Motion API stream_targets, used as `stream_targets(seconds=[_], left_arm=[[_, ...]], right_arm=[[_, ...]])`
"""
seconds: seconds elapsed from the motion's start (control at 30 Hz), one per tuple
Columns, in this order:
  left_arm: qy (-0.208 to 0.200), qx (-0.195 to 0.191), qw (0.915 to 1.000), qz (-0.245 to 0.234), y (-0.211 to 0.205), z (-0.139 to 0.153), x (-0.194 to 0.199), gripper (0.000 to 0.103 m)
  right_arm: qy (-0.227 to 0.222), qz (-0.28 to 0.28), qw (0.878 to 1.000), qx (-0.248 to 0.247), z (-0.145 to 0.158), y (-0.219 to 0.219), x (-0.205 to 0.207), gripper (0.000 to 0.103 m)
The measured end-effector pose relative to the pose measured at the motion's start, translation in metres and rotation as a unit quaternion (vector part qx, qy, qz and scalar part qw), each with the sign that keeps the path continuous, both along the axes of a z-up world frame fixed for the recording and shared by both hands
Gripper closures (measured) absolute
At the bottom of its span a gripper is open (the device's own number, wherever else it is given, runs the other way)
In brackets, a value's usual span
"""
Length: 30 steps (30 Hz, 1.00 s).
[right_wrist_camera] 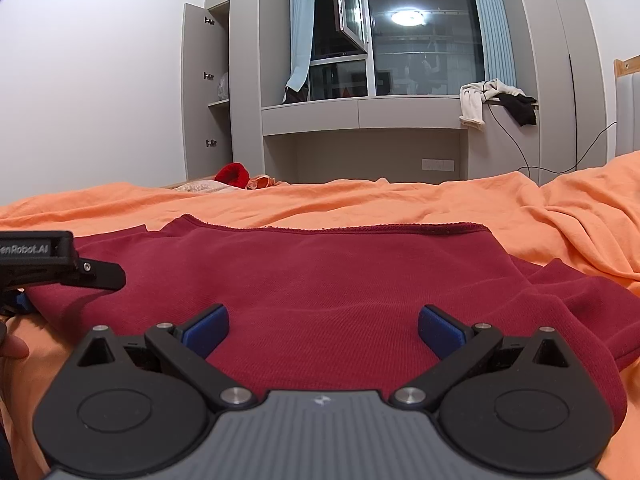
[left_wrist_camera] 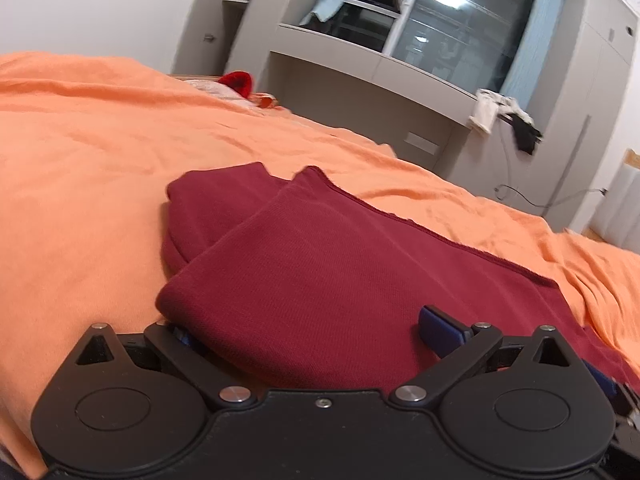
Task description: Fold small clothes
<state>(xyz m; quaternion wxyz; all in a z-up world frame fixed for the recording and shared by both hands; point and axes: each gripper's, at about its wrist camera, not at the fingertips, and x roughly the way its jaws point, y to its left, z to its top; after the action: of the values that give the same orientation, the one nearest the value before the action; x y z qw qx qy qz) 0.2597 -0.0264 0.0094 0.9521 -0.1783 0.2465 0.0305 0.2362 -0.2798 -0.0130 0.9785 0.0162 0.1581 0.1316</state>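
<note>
A dark red garment lies partly folded on the orange bed sheet; a folded layer lies over its left part. My left gripper is open, its jaws spread wide around the near folded edge; the left blue pad is mostly hidden under cloth. In the right wrist view the garment spreads flat ahead. My right gripper is open and empty, just above the near part of the cloth. The left gripper shows at the garment's left edge.
A bright red item and a patterned cloth lie at the far end of the bed. Beyond are grey cabinets, a window ledge with white and black clothes and hanging cables.
</note>
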Motion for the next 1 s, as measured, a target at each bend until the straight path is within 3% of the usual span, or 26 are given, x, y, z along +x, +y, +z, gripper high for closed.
stream_targets(seconds=[0.1, 0.2, 0.27, 0.37, 0.5, 0.63, 0.83, 1.0], left_arm=[[0.008, 0.008, 0.9994, 0.034, 0.000, 0.004, 0.003, 0.022], [0.012, -0.001, 0.9985, 0.054, 0.006, 0.008, 0.006, 0.047], [0.015, 0.001, 0.9984, 0.055, 0.008, 0.012, 0.008, 0.069], [0.011, 0.032, 0.9984, 0.045, 0.000, 0.022, 0.014, 0.087], [-0.020, 0.095, 0.9953, -0.001, -0.023, 0.051, 0.024, 0.089], [-0.050, 0.150, 0.9850, -0.069, -0.064, 0.084, 0.037, 0.090], [-0.091, 0.226, 0.9524, -0.183, -0.151, 0.113, 0.037, 0.090], [-0.085, 0.249, 0.9262, -0.270, -0.208, 0.092, 0.024, 0.090]], right_arm=[[0.001, 0.001, 1.000, 0.000, 0.000, 0.000, 0.000, 0.000], [0.007, 0.012, 1.000, 0.006, 0.004, -0.003, -0.002, 0.000], [0.009, 0.024, 0.999, 0.023, 0.008, -0.009, -0.004, 0.000], [0.011, 0.025, 0.999, 0.043, 0.015, -0.019, -0.009, 0.000], [-0.012, -0.004, 0.998, 0.055, 0.031, -0.036, -0.020, 0.000], [-0.029, -0.047, 0.994, 0.091, 0.049, -0.070, -0.027, 0.000], [-0.013, -0.142, 0.980, 0.142, 0.067, -0.135, -0.021, 0.000], [0.006, -0.211, 0.963, 0.168, 0.068, -0.187, -0.016, 0.000]])
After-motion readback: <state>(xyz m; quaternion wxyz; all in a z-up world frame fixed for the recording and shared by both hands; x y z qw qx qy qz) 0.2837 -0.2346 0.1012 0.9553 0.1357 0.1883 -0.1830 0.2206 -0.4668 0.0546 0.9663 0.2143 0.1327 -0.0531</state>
